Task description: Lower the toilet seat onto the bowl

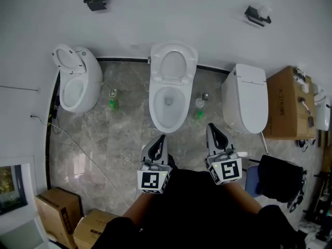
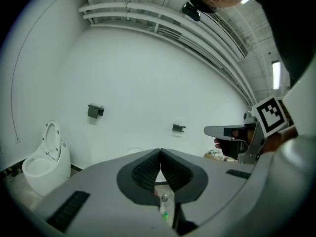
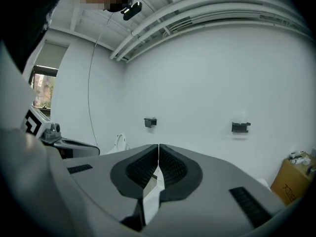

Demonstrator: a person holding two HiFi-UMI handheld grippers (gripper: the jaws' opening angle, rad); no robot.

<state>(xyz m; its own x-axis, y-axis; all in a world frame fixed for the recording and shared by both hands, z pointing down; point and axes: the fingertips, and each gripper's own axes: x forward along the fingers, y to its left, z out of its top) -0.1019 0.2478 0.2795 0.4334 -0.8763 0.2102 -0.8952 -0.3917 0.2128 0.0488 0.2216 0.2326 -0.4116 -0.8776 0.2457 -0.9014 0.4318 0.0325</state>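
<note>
Three toilets along a white wall, seen from above.
Small bottles [image 1: 113,100] flank the middle bowl [image 1: 168,108], whose toilet seat [image 1: 190,66] stands upright against the wall. The left gripper [image 1: 162,138] and the right gripper [image 1: 211,126] are near it, jaws pressed together, empty.

Three toilets [image 1: 78,84] [image 1: 170,95] [image 1: 248,101]; two wall brackets [image 1: 98,0] [image 1: 257,15]; three cardboard boxes [image 1: 56,215] [image 1: 91,231] [image 1: 284,104].
</note>
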